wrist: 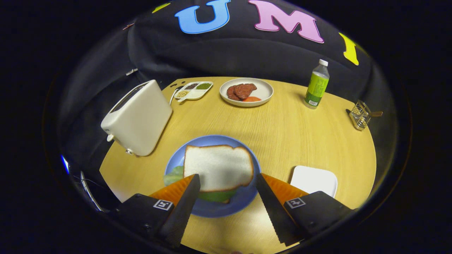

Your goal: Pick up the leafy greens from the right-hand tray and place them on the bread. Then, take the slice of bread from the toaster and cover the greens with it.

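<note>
Here the gripper (227, 180) jaws stand wide apart, empty, flanking the bread slice (217, 166) covering the greens (175, 174).

I count one toaster (137, 118), one blue plate (243, 199), one bread slice (218, 167), one white tray (314, 180) at four o'clock, one meat plate (265, 92) at twelve, one bottle (316, 84), one divided dish (193, 90), one wire rack (360, 114).

text: none legible | bottle (316, 88) label: too small | fingers (183, 192) spread apart: square markers
</note>
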